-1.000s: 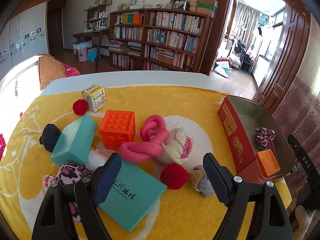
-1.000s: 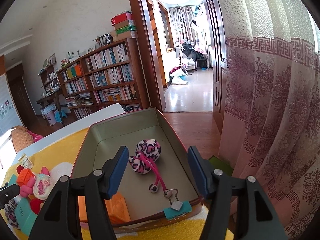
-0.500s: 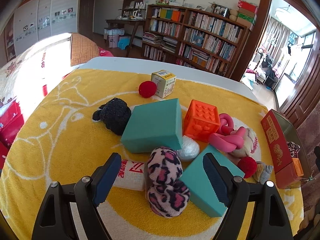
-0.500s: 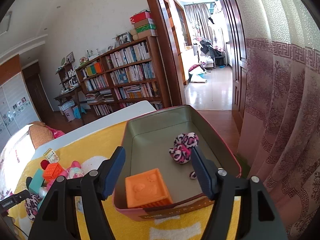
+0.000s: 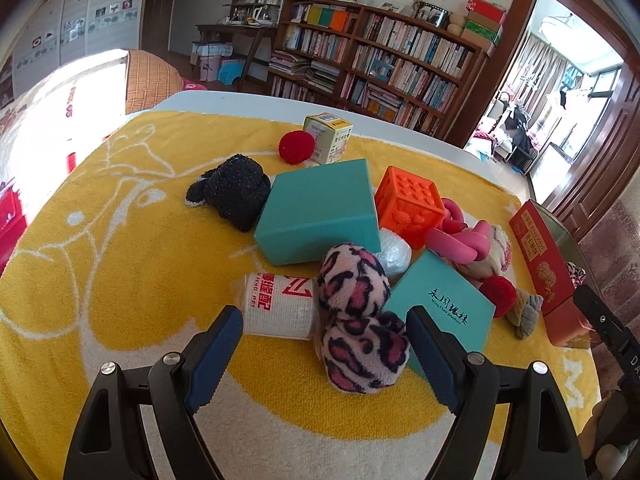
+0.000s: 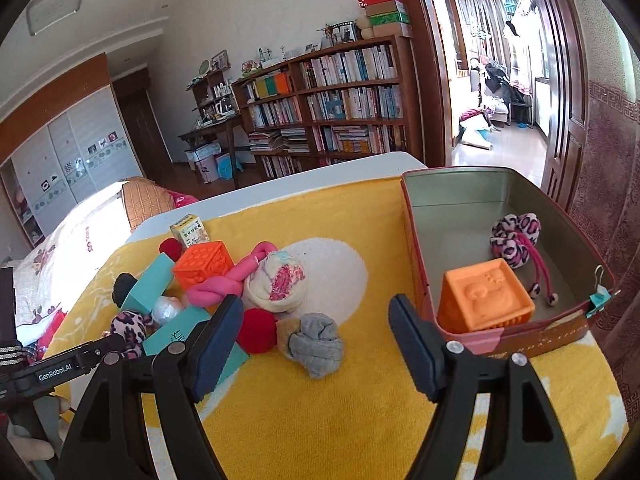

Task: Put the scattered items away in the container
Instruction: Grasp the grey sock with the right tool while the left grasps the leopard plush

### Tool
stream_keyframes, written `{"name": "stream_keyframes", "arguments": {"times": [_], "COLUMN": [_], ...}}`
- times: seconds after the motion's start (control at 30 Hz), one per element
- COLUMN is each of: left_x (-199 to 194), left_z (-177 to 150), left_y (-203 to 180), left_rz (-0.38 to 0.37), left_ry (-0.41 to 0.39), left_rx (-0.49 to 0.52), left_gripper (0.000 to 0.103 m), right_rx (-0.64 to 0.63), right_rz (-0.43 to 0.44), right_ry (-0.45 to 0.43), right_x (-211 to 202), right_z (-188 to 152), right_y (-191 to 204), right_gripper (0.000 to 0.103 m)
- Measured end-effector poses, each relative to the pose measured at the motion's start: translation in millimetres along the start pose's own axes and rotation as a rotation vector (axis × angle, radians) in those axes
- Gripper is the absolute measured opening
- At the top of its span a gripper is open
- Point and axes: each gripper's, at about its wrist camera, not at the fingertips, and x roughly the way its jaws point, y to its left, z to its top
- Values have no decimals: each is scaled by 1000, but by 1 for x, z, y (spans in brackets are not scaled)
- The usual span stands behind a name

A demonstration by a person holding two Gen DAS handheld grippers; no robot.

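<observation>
Both claws over the yellow towel, nothing gripped.

Left claw point(image 5: 322, 344) wide open, pink leopard-spotted plush toy point(image 5: 360, 316) lying between its fingers (pads not touching). Right claw point(image 6: 314, 330) empty, jaws opening; knotted grey sock point(image 6: 316, 340) just ahead, red metal tin point(image 6: 516, 332) to its right.

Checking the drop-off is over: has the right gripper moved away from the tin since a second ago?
Yes. The right gripper has swung left off the red tin, now over the yellow towel, jaws opening with nothing between them.
</observation>
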Motion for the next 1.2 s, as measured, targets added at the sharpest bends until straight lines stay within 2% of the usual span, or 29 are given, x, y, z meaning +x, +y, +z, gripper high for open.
{"name": "stream_keyframes", "arguments": {"times": [0.13,0.3,0.37,0.47,0.63,0.87,1.07,1.1,1.2], "left_x": [5,21,21,26,29,14,7,6,4], "left_z": [-7,-13,-11,-4,0,3,7,7,8], "left_y": [-5,0,0,4,5,9,18,17,16], "left_rz": [-37,-105,-95,-148,-159,-138,-160,-164,-165], "left_ry": [19,86,78,98,78,-1,-33,-37,-49], "left_rx": [11,-51,-52,-88,-96,-54,-77,-74,-66], "left_gripper": [85,85,71,52,42,39,39,39,39], "right_rx": [7,13,30,53,77,106,69,61,37], "right_rz": [3,0,4,14,17,7,-28,-37,-43], "right_ry": [25,51,68,90,111,170,187,187,219], "right_x": [4,10,14,19,24,35,46,47,56], "right_z": [-9,-14,-14,-16,-17,-19,-14,-14,-15], "right_y": [4,3,0,-5,-10,-13,-2,1,5], "right_gripper": [79,79,79,79,79,79,78,77,60]}}
